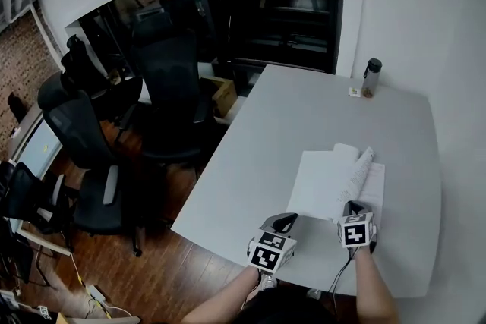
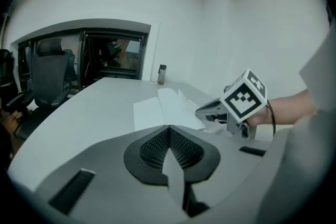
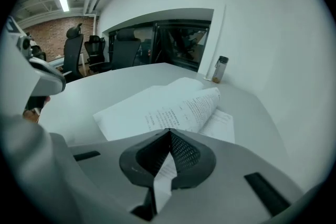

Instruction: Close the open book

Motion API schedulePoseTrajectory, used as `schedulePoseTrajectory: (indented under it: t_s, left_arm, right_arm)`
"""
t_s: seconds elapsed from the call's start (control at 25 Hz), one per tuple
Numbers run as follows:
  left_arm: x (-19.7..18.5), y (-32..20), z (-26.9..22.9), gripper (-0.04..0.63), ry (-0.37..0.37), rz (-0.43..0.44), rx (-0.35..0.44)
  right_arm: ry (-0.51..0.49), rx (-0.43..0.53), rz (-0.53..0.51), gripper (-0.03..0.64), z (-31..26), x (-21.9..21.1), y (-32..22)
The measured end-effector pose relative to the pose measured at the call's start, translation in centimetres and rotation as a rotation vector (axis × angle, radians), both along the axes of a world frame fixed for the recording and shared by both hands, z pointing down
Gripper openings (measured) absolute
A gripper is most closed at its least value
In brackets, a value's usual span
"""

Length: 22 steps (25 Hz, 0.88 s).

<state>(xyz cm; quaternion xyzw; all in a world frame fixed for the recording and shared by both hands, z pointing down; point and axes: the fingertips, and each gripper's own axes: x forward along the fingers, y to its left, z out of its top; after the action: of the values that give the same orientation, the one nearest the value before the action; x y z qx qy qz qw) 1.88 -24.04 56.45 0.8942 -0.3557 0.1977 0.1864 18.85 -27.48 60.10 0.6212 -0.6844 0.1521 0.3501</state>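
The open book [image 1: 319, 182] lies at lower right of the head view, on the grey table [image 1: 304, 110]. The right gripper [image 3: 169, 131] has its jaws pinched on the near edge of the curled-up pages [image 3: 197, 105] — the left gripper [image 2: 169, 128], beside the book's lower left corner, is closed on nothing.

The left gripper [image 1: 284, 221] and the right gripper [image 1: 353, 206] are grey, with black netted pads [image 2: 157, 147] inside. Each has a white cube [image 1: 271, 251] with black square marks. A thin black cable [image 2: 272, 115] loops by the right one.
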Motion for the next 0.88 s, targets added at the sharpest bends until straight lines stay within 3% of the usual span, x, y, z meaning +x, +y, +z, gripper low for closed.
schedulePoseTrajectory:
  t_s: [0.28,0.44,0.72,0.88]
  left_arm:
    - [3.7,1.5,3.9,0.005,-0.054,0.065,-0.072]
    - [5.4,1.6,6.4,0.005,-0.060,0.057,-0.118]
    - [6.9,0.5,8.2,0.005,-0.060,0.042,-0.191]
    - [6.7,-0.1,9.1,0.005,-0.120,0.007,-0.244]
  right_arm:
    - [-0.008,0.077,0.155,0.005,-3.2,6.8,3.5]
    - [-0.011,0.105,0.211,0.005,-4.4,9.9,5.5]
    - [-0.017,0.163,0.235,0.005,-7.0,11.4,6.8]
    - [-0.011,0.189,0.234,0.005,-8.3,12.0,7.0]
